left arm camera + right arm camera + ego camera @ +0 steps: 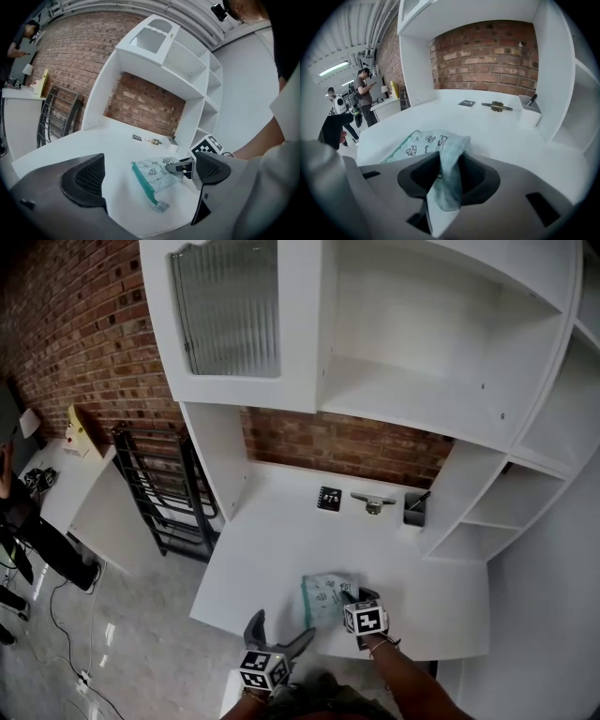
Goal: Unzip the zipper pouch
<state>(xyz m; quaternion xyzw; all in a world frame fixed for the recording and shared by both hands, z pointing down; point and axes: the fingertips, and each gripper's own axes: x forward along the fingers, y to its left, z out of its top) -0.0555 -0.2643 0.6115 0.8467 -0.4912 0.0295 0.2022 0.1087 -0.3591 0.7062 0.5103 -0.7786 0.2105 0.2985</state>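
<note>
A pale teal zipper pouch printed with small drawings lies flat near the front edge of the white desk. Its darker teal zipper strip runs along the left side, with the pull tab at the near end. My right gripper is shut on the pouch's right edge; in the right gripper view the fabric is bunched and pinched between the jaws. My left gripper hovers open over the desk's front edge, left of the pouch, with nothing in it. From the left gripper view the right gripper shows clamped on the pouch.
At the back of the desk sit a small black card, a metal fitting and a grey cup with a pen. White shelves rise above and at the right. A black rack stands left of the desk. People stand far left.
</note>
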